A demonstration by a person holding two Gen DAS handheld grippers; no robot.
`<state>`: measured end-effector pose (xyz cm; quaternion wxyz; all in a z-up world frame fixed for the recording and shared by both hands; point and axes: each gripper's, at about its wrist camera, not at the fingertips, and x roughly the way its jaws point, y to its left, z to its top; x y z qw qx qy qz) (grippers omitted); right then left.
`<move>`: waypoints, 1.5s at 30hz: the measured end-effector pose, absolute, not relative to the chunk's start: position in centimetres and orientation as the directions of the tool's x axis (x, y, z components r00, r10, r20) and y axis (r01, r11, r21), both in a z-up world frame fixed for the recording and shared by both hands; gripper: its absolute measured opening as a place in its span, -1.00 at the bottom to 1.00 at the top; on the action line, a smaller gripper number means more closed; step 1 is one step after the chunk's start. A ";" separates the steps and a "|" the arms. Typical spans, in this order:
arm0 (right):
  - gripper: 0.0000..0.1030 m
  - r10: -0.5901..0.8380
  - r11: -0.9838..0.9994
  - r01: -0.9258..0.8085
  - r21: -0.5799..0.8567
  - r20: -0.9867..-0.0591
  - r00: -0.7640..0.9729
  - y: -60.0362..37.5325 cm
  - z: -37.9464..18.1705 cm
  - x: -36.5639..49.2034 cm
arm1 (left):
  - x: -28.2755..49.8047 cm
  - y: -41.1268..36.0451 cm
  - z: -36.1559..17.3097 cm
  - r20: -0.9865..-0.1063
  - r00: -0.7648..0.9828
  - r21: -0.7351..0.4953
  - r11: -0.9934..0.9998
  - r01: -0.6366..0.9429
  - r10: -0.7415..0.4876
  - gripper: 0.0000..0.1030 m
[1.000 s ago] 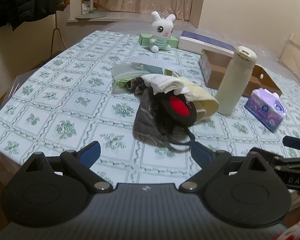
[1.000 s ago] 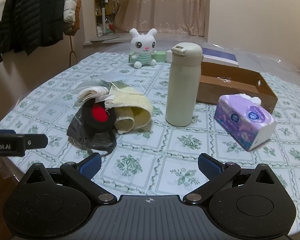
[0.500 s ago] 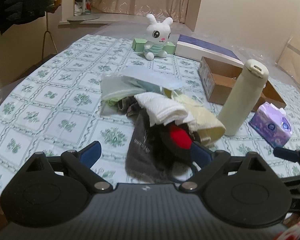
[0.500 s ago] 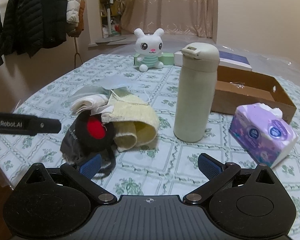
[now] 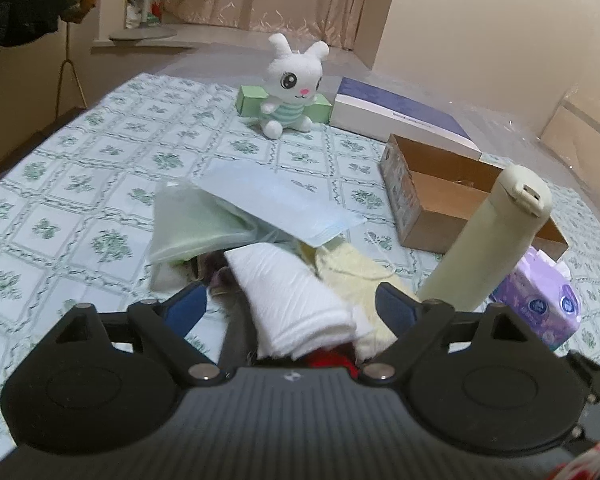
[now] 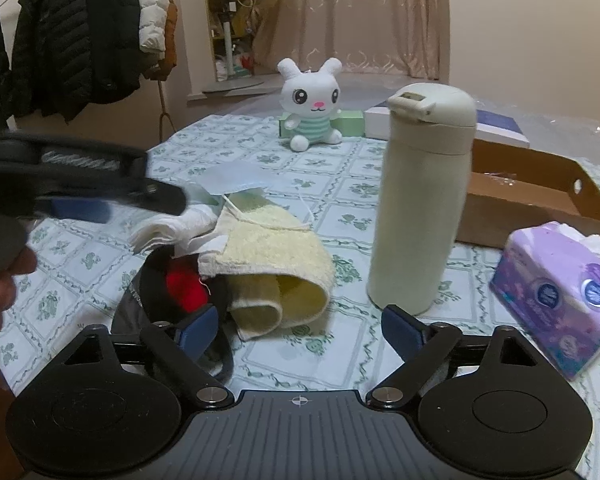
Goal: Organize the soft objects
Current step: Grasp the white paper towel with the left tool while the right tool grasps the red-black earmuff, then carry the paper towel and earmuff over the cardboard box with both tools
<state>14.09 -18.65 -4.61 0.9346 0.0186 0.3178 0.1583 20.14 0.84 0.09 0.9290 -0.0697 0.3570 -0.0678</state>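
Observation:
A pile of soft things lies mid-table: a folded white cloth [image 5: 296, 300], a yellow towel [image 6: 276, 252], a blue face mask [image 5: 272, 204], a green pouch [image 5: 192, 228] and a black-and-red item on a grey bag [image 6: 180, 288]. My left gripper [image 5: 290, 306] is open, its fingers either side of the white cloth, above the pile. It shows blurred at the left of the right wrist view [image 6: 80, 196]. My right gripper [image 6: 300, 326] is open and empty, low in front of the yellow towel. A white bunny plush [image 5: 292, 88] sits at the far side.
A cream flask [image 6: 420, 196] stands right of the pile. A purple tissue pack [image 6: 560, 292] lies at the right. An open cardboard box [image 6: 536, 200], a white-and-blue box [image 5: 400, 116] and a green box [image 5: 252, 100] stand behind. Coats hang at the far left.
My left gripper has moved forward over the pile, so the white cloth now sits between its fingers. My right gripper has moved closer to the towel and flask.

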 end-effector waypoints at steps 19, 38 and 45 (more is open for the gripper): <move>0.68 0.344 0.935 -0.321 0.147 -0.584 0.735 -17.2 -5.4 15.2 | 23.8 2.1 -2.5 -0.736 0.639 -0.214 0.972 0.093 -0.223 -0.32; 0.46 0.405 0.888 -0.454 0.072 -0.592 0.697 -9.7 -6.5 15.9 | 19.1 8.1 -2.5 -0.719 0.659 -0.208 0.973 0.099 -0.221 -0.48; 0.31 0.367 0.886 -0.464 -0.002 -0.609 0.703 -8.4 -7.5 16.9 | 18.7 8.5 -3.0 -0.706 0.667 -0.224 0.968 0.109 -0.239 -0.48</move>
